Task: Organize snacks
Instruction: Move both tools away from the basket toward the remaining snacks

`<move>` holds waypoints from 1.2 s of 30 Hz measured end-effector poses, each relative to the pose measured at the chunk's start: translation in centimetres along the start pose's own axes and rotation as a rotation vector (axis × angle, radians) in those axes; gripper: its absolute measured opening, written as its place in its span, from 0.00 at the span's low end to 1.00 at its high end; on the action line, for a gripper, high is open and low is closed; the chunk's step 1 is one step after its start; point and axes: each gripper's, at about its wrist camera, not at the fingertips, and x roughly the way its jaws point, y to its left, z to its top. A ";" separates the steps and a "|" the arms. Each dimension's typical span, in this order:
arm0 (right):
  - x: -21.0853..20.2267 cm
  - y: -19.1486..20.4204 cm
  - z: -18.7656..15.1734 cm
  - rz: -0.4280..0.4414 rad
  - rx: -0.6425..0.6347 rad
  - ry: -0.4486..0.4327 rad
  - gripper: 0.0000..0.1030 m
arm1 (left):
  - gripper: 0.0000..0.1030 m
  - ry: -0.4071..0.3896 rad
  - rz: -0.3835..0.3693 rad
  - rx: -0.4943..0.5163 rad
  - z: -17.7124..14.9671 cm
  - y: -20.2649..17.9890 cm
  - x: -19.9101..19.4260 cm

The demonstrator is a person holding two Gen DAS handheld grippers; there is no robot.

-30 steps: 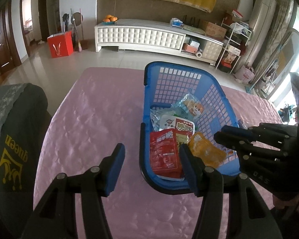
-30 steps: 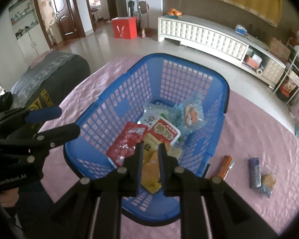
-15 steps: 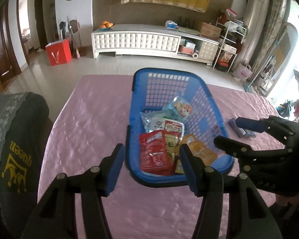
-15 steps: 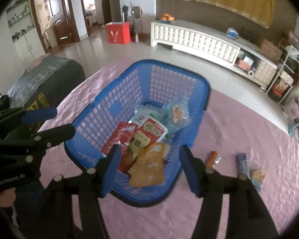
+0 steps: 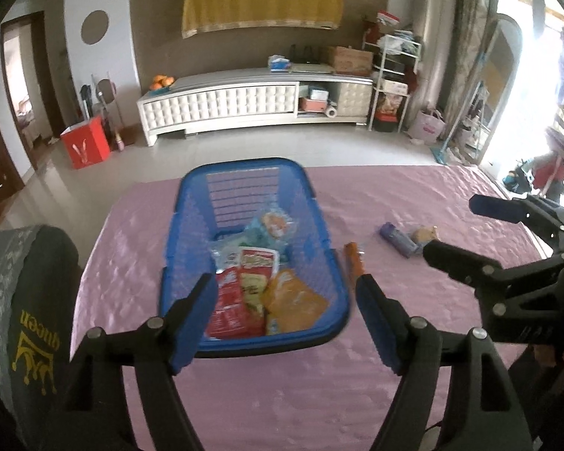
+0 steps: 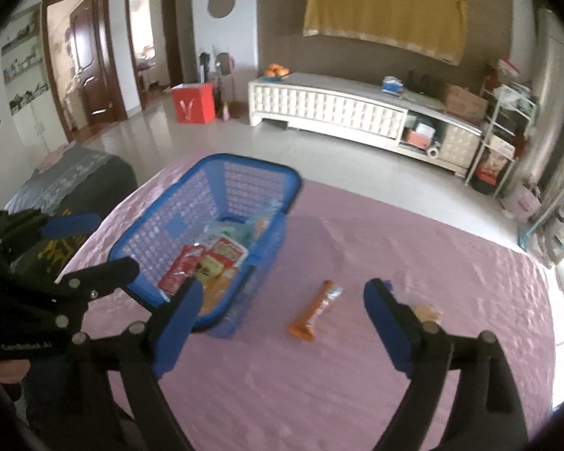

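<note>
We hold both tongs, left (image 5: 284,314) and right (image 6: 280,321), wide and empty, the right above the orange snack bar (image 6: 314,310) lying right of the blue basket (image 6: 158,225), ready to collect it.

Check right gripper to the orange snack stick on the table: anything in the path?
Nothing visible. The right gripper is open and empty, and the orange snack stick lies on bare pink tablecloth straight ahead between its fingers. The blue basket sits off to the left, apart from the stick.
</note>
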 end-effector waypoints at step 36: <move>4.4 -16.9 -10.7 -0.165 0.245 0.104 0.98 | 0.73 0.179 -0.034 0.180 -1.0 -16.2 14.9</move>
